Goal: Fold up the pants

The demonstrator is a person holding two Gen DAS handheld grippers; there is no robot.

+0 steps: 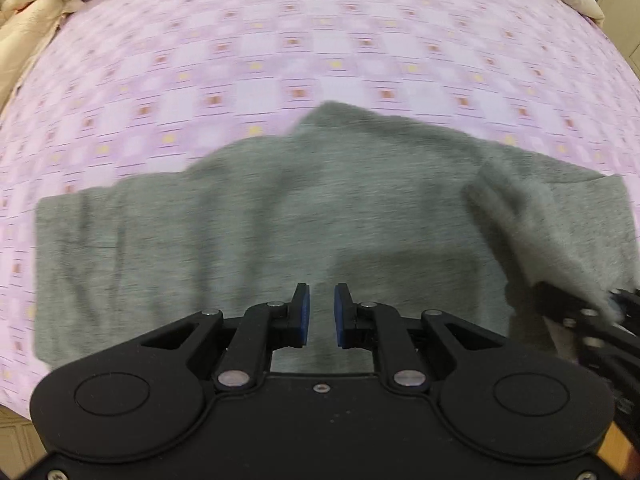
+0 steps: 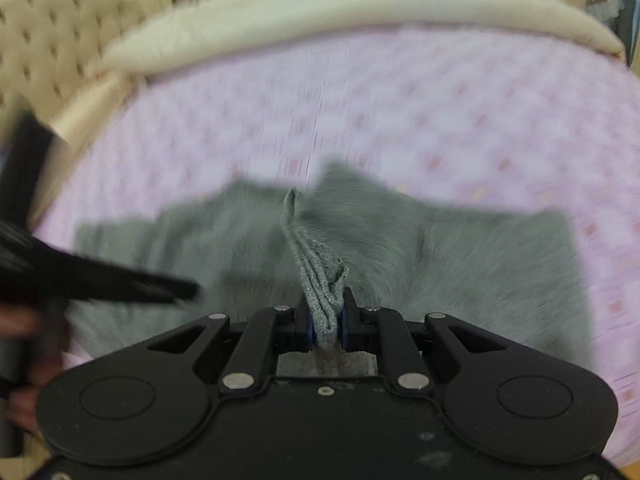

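Grey pants lie spread across a pink patterned bed sheet. My left gripper is open and empty, hovering over the near edge of the pants. My right gripper is shut on a bunched grey fold of the pants and lifts it off the rest of the cloth. In the left wrist view the right gripper shows at the right edge with a raised flap of cloth in it. In the right wrist view the left gripper shows blurred at the left.
A cream quilt is piled along the far side of the bed, and also at the left. A tufted beige headboard stands at the back left. The sheet's near edge drops off at the lower left.
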